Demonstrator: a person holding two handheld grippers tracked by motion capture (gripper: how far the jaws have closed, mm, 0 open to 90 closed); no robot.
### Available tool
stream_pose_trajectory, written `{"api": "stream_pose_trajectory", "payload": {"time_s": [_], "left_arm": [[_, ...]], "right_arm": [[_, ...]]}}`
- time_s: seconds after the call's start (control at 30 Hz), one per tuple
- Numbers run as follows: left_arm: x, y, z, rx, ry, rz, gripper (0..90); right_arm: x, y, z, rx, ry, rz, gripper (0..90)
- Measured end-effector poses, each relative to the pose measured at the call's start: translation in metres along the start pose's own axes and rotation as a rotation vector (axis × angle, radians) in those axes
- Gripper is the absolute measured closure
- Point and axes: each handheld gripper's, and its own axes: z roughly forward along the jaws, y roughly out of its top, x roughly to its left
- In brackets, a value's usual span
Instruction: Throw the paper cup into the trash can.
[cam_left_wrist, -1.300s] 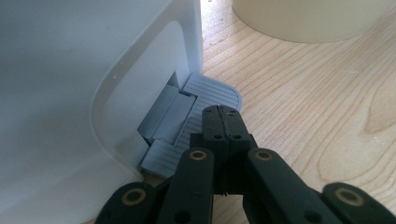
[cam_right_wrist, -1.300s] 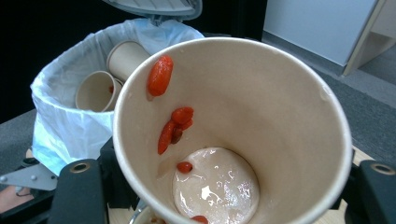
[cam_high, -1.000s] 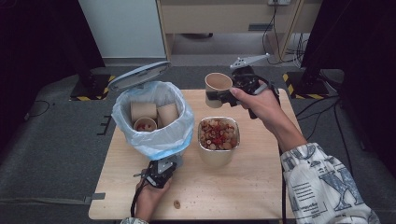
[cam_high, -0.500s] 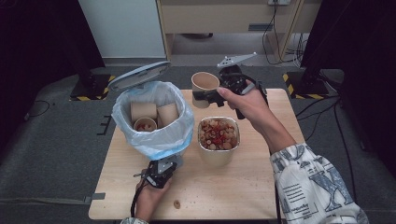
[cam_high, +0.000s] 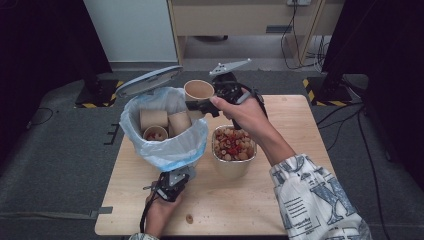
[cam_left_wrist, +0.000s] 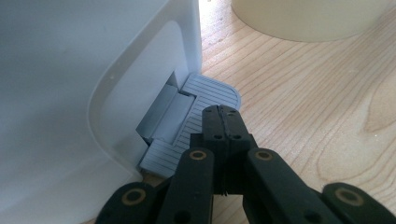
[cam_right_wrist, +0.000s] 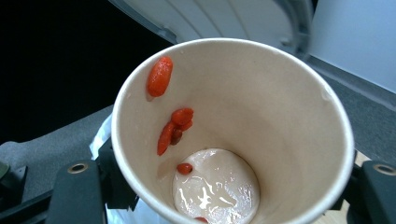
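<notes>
Your left tool (cam_left_wrist: 223, 122), clenched empty, presses the grey pedal (cam_left_wrist: 187, 123) at the foot of the white bin (cam_high: 165, 145). The bin's lid (cam_high: 149, 81) stands open behind, with cups (cam_high: 153, 120) inside. Your right tool (cam_high: 204, 106) grips a paper cup (cam_high: 199, 90) over the bin's right rim, arm reaching above the food bowl (cam_high: 233, 150). The worktop (cam_high: 295, 125) lies bare right of the bin.

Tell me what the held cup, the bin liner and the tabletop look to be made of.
Cup: seemingly paper, matte tan, with a thin rolled rim and wet residue inside. Bin liner: likely thin plastic film, pale blue, translucent and crinkled over the bin's rim. Tabletop: wood or wood veneer, light, with visible grain lines and a smooth finish.
</notes>
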Motion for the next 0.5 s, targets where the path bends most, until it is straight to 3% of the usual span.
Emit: {"api": "stream_pose_trajectory", "payload": {"time_s": [0.5], "left_arm": [[0.0,0.0,0.0,-0.003,-0.004,-0.005,89.9]], "right_arm": [[0.022,0.01,0.046,0.059,0.04,-0.047,27.4]]}}
